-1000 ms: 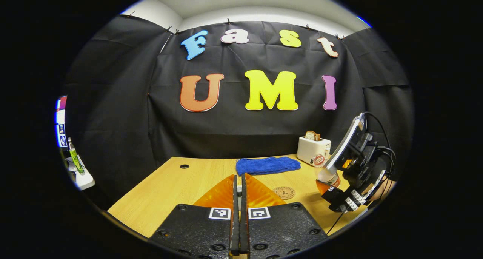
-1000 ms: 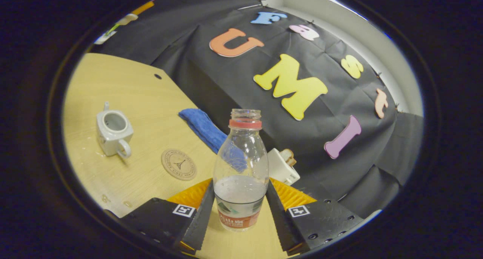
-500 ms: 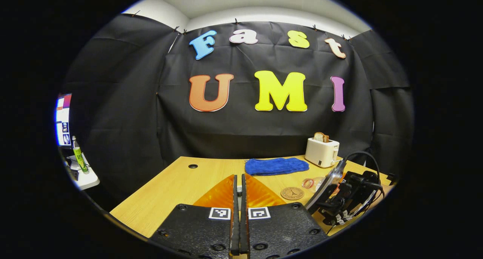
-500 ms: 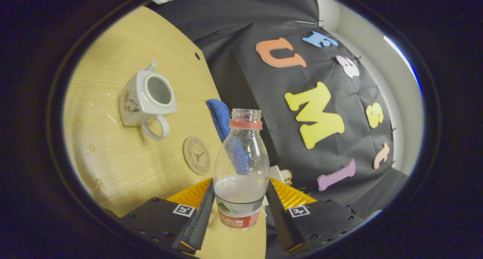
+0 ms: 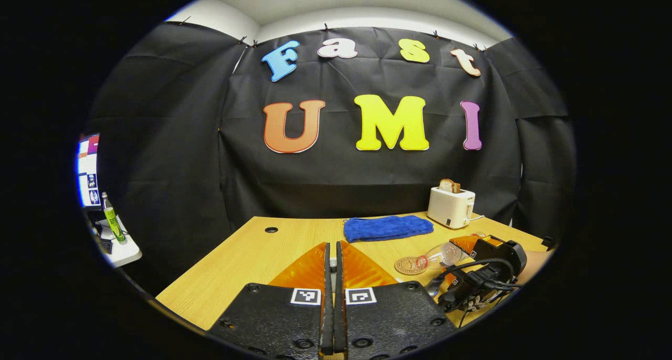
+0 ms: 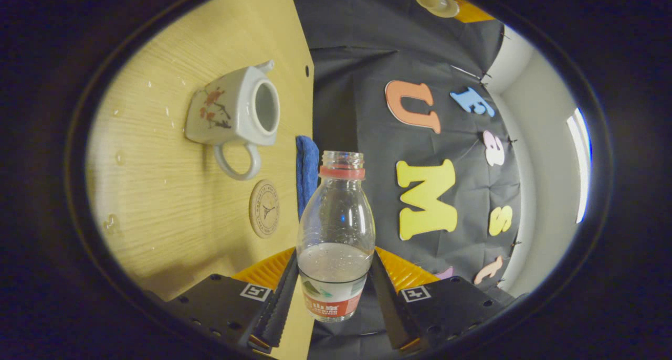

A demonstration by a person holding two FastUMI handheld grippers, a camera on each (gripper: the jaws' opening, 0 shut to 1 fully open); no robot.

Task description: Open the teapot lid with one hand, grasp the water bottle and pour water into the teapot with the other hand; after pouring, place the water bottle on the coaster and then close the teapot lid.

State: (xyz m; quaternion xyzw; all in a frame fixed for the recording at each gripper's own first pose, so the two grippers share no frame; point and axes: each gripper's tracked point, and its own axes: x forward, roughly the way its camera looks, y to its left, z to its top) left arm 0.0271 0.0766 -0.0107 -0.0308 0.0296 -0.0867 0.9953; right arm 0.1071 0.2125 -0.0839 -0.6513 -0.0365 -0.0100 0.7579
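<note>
Right gripper view, left to right.

- Desk (image 6: 157,213): upper left of frame, spattered with droplets.
- Teapot (image 6: 233,110): upper left, mouth open, lid off.
- Coaster (image 6: 264,208): just below the teapot's handle.
- Water bottle (image 6: 336,234): centre, uncapped, part full; long axis runs straight ahead along the fingers, neck forward. The teapot's mouth lies up and left of the neck, apart.
- Right gripper (image 6: 334,289): both fingers pressed on the bottle's lower body.

Left gripper view.

- Left gripper (image 5: 331,297): fingers closed together; anything pinched cannot be made out.
</note>
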